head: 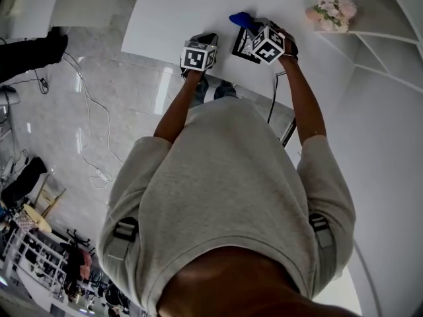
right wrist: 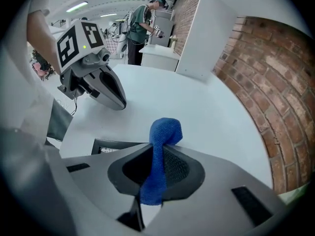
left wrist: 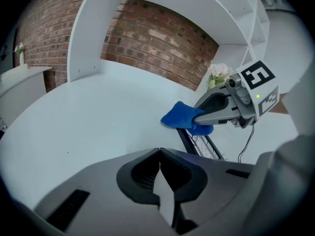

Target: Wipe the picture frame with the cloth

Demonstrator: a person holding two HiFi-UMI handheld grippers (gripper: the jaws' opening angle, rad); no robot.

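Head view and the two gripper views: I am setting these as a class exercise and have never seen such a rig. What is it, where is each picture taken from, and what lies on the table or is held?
There is no robot here. A person holds a two-jaw gripper in each hand. The head view comes from a camera on the person's head and looks down over a white table. The other two pictures come from cameras riding on the grippers, each looking along its own jaws. The left gripper is shut and empty. The right gripper is shut on a blue cloth, close to a dark picture frame on the table. Pale flowers stand further back.
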